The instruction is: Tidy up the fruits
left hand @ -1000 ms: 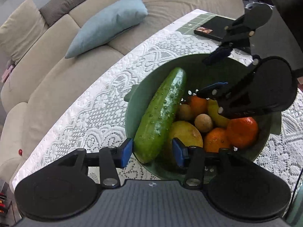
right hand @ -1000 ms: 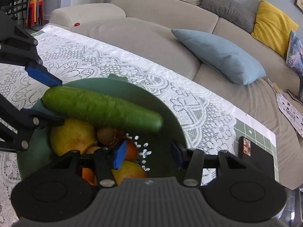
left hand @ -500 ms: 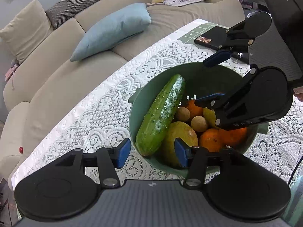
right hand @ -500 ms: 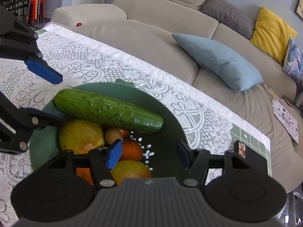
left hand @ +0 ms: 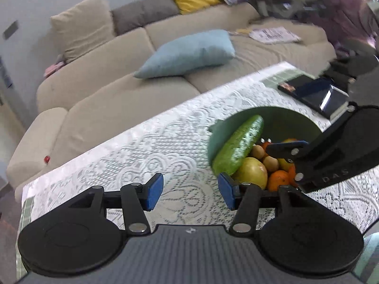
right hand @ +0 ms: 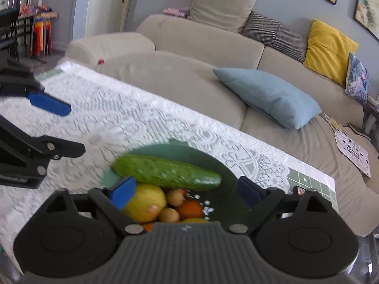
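Two black hand-held grippers with blue pads are hovering over a white lace tablecloth (left hand: 146,146). The left gripper (left hand: 190,190) is standing half-wide, gripping nothing; the right gripper (right hand: 187,189) is opening wide, clasping nothing. Beyond them, one round green bowl (right hand: 227,177) is cradling one long bumpy cucumber (right hand: 165,171), one yellow-green mango (right hand: 145,202), two small brown fruits and several oranges (left hand: 279,179). Farther off, a beige sofa (right hand: 189,42) is bearing one pale blue cushion (right hand: 267,94).

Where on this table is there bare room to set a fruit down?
The lace tablecloth is bare between the green bowl and the sofa-side edge, toward the left gripper. The bowl is crowded: cucumber, oranges. A dark tablet fills the corner beyond it.
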